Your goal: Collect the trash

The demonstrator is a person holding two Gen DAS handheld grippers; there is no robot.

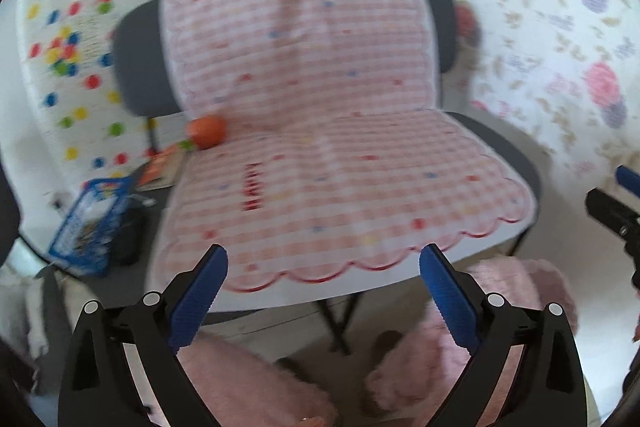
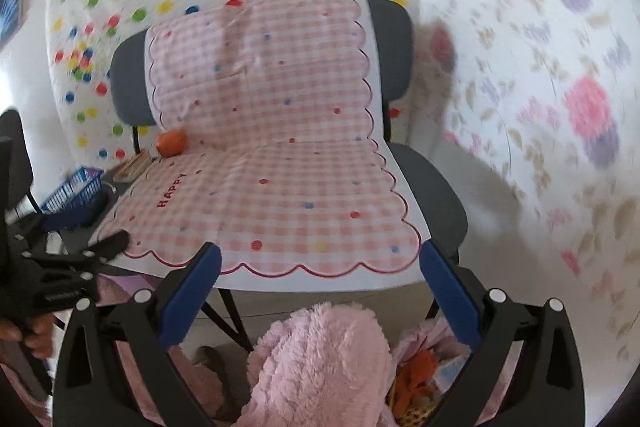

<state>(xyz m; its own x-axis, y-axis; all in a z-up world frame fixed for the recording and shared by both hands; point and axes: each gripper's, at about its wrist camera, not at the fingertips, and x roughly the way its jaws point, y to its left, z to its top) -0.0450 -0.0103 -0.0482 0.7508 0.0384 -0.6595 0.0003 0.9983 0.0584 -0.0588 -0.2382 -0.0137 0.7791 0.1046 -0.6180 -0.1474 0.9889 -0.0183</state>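
Note:
A chair [image 1: 140,67] covered by a pink checked cloth [image 1: 320,147] stands ahead in both views; the cloth shows again in the right wrist view [image 2: 272,167]. An orange round object [image 1: 207,132] lies at the back left of the seat, also in the right wrist view [image 2: 171,143]. My left gripper [image 1: 322,263] is open and empty, in front of the seat's front edge. My right gripper [image 2: 318,263] is open and empty, also before the seat edge. The left gripper's body shows at the left of the right wrist view [image 2: 60,267].
A blue basket [image 1: 90,223] sits left of the chair, also seen in the right wrist view [image 2: 74,197]. Pink fluffy fabric [image 2: 320,359] covers the person's legs below. Orange scraps [image 2: 416,375] lie low at the right. Patterned sheets [image 1: 560,47] hang behind.

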